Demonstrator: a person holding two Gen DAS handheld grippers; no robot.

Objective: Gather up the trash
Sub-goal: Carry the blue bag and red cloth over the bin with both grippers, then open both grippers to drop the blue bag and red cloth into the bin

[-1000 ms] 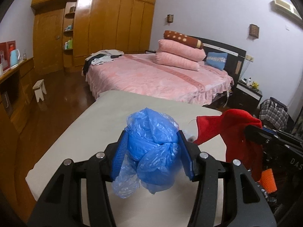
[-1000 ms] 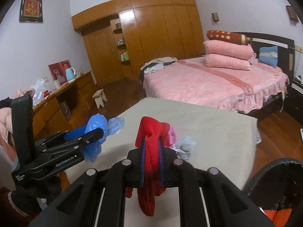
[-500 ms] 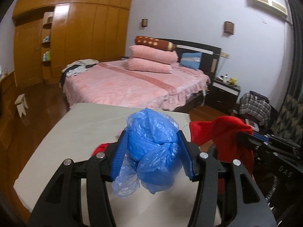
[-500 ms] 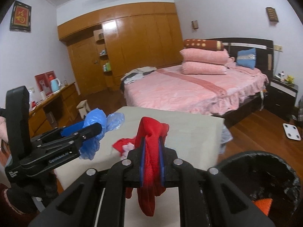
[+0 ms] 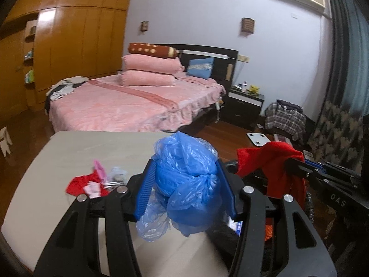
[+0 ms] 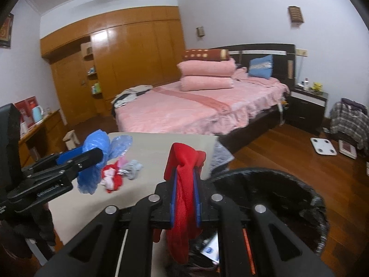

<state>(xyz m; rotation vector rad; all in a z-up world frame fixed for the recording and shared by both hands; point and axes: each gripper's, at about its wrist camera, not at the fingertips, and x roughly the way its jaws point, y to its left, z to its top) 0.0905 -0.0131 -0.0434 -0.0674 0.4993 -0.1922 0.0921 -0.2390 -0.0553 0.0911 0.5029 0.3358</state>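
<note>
My left gripper (image 5: pixel 184 184) is shut on a crumpled blue plastic bag (image 5: pixel 186 180) and holds it above the right part of the beige table (image 5: pixel 92 152); it also shows in the right wrist view (image 6: pixel 96 152). My right gripper (image 6: pixel 184 194) is shut on a red cloth (image 6: pixel 184 184) that hangs over the black trash bin (image 6: pixel 288 184), which has some trash inside. The red cloth shows in the left wrist view (image 5: pixel 274 159) too. A small pile of red, pink and grey scraps (image 5: pixel 94 182) lies on the table (image 6: pixel 120 170).
A pink bed (image 5: pixel 129 106) with stacked pillows stands behind the table. A dark nightstand (image 5: pixel 244 106), a white scale (image 6: pixel 322 146) and a plaid bag (image 5: pixel 284 117) sit on the wooden floor at the right. Wooden wardrobes line the back wall.
Both grippers have swung right with their loads. The trash bin has come into view under the right gripper, and the scrap pile on the table now shows at the left.
</note>
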